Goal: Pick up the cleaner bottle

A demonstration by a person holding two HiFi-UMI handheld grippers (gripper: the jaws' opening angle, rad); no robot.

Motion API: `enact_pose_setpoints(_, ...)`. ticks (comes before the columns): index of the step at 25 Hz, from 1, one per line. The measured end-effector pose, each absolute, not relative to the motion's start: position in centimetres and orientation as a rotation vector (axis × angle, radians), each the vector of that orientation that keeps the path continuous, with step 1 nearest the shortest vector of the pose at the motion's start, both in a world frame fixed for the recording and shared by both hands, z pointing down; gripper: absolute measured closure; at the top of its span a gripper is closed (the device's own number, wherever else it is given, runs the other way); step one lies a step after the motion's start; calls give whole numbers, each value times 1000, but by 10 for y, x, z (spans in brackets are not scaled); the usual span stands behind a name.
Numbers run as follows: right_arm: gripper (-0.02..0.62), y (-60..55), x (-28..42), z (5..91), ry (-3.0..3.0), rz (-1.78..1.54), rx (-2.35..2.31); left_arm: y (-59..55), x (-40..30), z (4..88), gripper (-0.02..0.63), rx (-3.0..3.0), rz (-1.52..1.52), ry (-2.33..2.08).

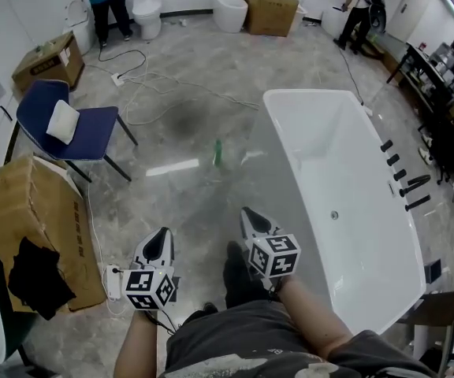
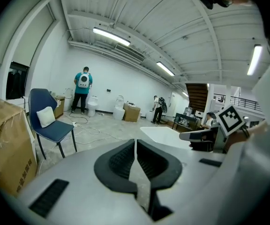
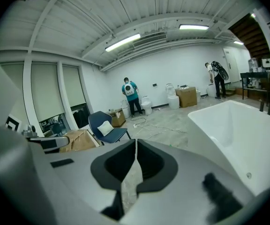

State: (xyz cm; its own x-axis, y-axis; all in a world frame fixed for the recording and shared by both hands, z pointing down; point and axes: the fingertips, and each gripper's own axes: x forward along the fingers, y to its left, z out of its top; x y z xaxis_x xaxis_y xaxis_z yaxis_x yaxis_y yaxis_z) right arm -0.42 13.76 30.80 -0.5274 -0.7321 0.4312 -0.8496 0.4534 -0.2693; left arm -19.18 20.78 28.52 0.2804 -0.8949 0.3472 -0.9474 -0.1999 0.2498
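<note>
Green cleaner bottle (image 1: 217, 153) stands on the grey floor (image 1: 186, 211), the white bathtub (image 1: 353, 156) just beside it at 3 o'clock; its label is too small to read. At its 6 o'clock, well apart, the left hand-held gripper (image 1: 165, 232) and right hand-held gripper (image 1: 247, 212) are both pressed together, empty.

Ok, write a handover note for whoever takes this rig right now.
Left claw: shut, empty.
Right claw: shut, empty.
Bottle: green, on the floor ahead of both claws, left of the tub, apart from both.
Done: nothing picked up yet.
Left: reach the bottle, open a claw, close on it, lift.
</note>
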Motion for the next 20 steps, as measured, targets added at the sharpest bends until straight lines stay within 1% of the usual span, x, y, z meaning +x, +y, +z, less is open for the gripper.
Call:
enact_pose_setpoints(4, 569, 85, 7, 322, -2442, 698, 1350, 156, -176, 294, 580, 2163, 218, -1637)
enact_pose_setpoints(13, 569, -37, 60, 345, -2388, 772, 1368, 38, -128, 307, 580, 2132, 250, -1614)
enact_pose_setpoints(20, 569, -93, 82, 360, -2375, 806, 1347, -25, -124, 312, 580, 2067, 275, -1673)
